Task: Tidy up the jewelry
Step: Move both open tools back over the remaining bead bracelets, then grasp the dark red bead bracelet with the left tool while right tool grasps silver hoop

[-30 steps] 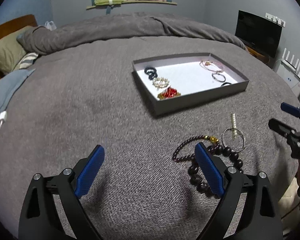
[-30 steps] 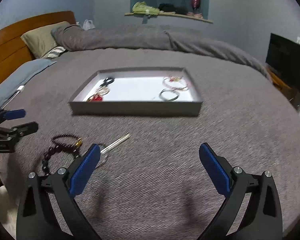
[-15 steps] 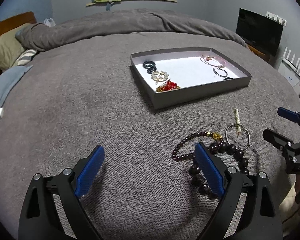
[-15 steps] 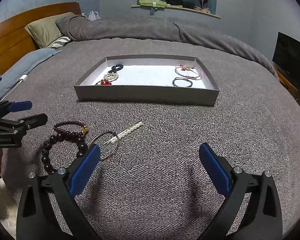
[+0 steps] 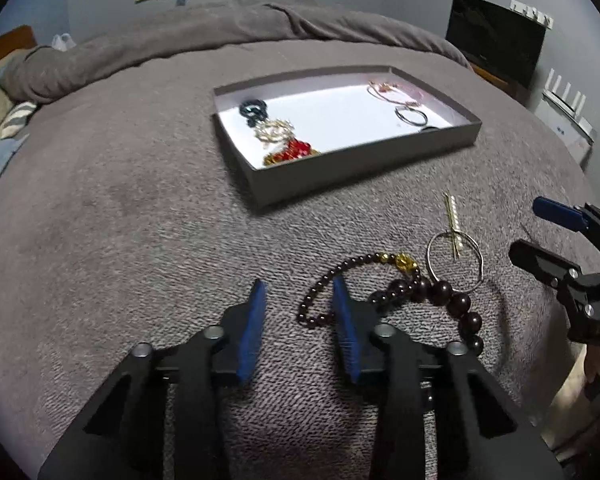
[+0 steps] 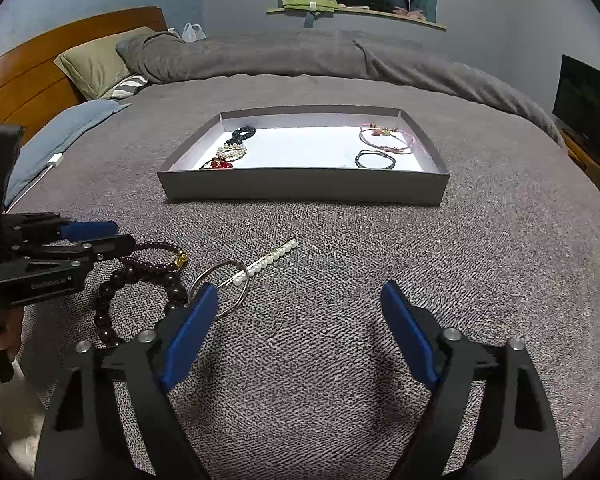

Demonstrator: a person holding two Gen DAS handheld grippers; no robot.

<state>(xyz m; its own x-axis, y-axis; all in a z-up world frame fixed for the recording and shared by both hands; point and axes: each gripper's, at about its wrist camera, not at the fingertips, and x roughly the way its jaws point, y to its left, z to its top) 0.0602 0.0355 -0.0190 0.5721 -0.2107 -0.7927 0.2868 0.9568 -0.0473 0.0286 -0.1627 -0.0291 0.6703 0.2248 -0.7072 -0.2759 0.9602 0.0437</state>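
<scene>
Grey bedspread (image 6: pixel 340 280) carries the tray (image 6: pixel 304 190) and, nearer, loose jewelry. Left tongs (image 5: pixel 298 300) have narrowed from wide to a slim gap beside the small bead bracelet (image 5: pixel 340 276), gripping nothing yet; a pickup looks imminent. Right tongs (image 6: pixel 300 312) gape wide, empty.

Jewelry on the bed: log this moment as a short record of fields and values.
surface: grey bedspread
tray: open grey box; hair ties and brooches at its left end, thin bracelets at its right
loose items: small-bead bracelet, large-bead bracelet, metal ring, pearl hairpin
left gripper: narrowly open, above the small-bead bracelet, nothing held
right gripper: wide open, nothing held
</scene>
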